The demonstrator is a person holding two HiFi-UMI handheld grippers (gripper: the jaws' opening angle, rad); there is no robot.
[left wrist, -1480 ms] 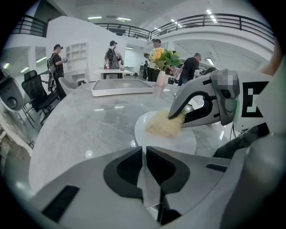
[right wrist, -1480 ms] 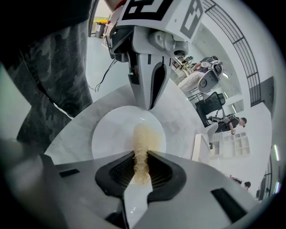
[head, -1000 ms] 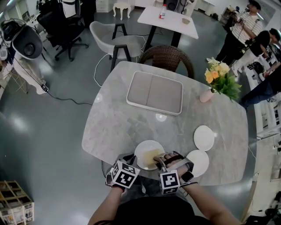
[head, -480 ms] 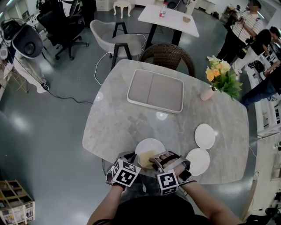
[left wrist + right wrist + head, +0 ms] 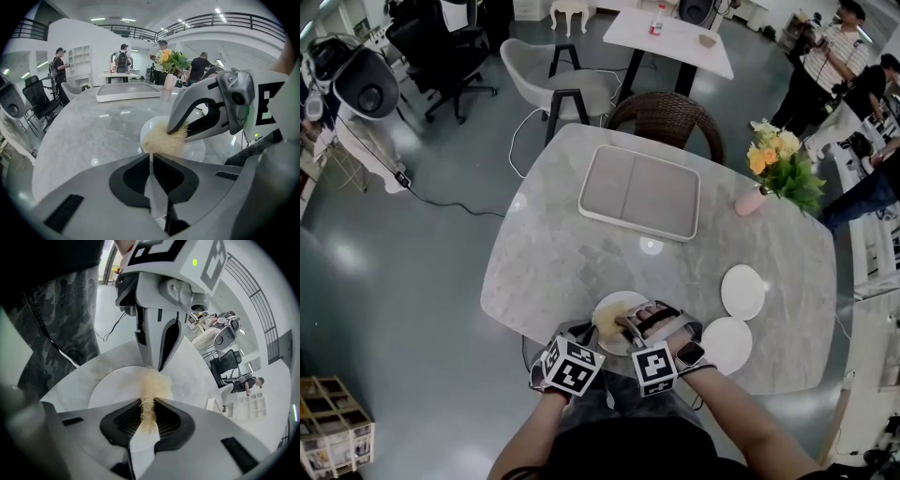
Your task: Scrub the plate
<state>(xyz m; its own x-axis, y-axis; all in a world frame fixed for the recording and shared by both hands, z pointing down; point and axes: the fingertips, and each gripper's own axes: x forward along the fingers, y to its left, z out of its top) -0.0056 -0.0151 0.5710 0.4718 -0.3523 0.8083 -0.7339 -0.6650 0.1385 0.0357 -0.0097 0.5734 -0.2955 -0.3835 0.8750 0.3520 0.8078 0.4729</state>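
Observation:
A white plate [image 5: 617, 302] lies at the near edge of the marble table [image 5: 562, 262]. My left gripper [image 5: 587, 336] is shut on the plate's near-left rim, a thin strip of which shows between its jaws [image 5: 153, 161]. A pale yellow fibrous scrubber [image 5: 608, 323] rests on the plate, pinched in my right gripper [image 5: 626, 324], which is shut on it. In the right gripper view the scrubber [image 5: 151, 387] sticks out from the right gripper [image 5: 149, 409] across the plate [image 5: 110, 390] towards the left gripper [image 5: 153, 365]. From the left, the scrubber [image 5: 161, 140] hangs under the right gripper [image 5: 176, 130] on the plate [image 5: 197, 151].
Two more white plates [image 5: 742, 291] [image 5: 727, 345] lie to the right. A grey tray [image 5: 639, 192] sits at the table's far side, a vase of flowers [image 5: 752, 199] at the far right. A wicker chair [image 5: 661, 117] stands behind the table; people stand at the right.
My right gripper has slid the scrubber leftward across the plate, closer to the left gripper. The left gripper has kept its hold on the rim.

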